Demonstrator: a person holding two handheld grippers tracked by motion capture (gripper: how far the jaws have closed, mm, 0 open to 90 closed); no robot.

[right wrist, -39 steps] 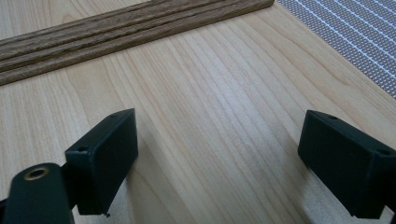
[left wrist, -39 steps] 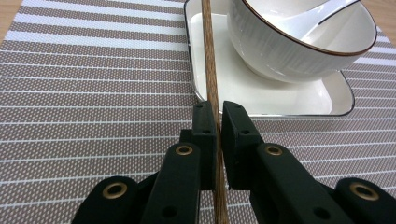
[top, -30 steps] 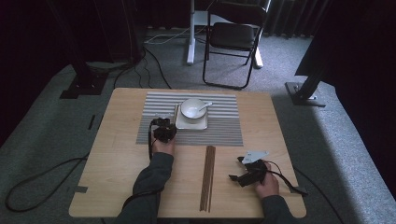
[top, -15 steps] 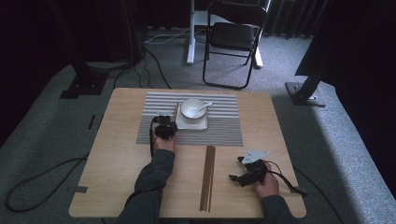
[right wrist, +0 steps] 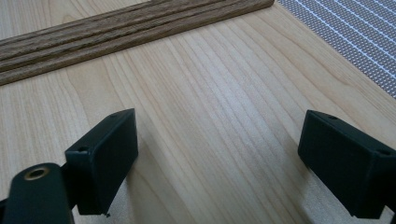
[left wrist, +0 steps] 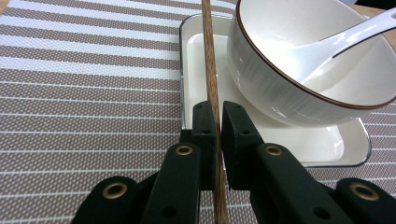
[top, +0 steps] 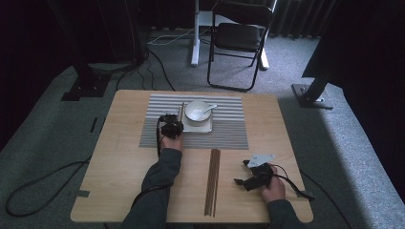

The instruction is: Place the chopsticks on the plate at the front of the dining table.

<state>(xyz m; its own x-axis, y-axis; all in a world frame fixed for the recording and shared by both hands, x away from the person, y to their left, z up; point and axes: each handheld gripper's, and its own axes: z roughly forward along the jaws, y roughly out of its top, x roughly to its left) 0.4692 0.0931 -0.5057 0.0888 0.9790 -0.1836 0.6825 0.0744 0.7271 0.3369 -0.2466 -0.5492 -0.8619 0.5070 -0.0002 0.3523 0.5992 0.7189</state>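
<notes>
The left tongs [left wrist: 216, 123] clamp a thin brown wooden chopstick [left wrist: 209, 70], which runs over the left rim of the white rectangular tray [left wrist: 196, 56] beside the white brown-rimmed bowl [left wrist: 280, 74] holding a white spoon [left wrist: 348, 39]; the right tongs [right wrist: 217, 163] gape wide over the bare wooden desk [right wrist: 224, 102], near the brown wooden sticks [right wrist: 116, 25]

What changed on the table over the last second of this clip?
Very little. The left gripper, shut on a chopstick, edged slightly closer to the white dish holding the bowl and spoon. The right gripper stayed open on the table, and the chopsticks beside it did not move.
</notes>
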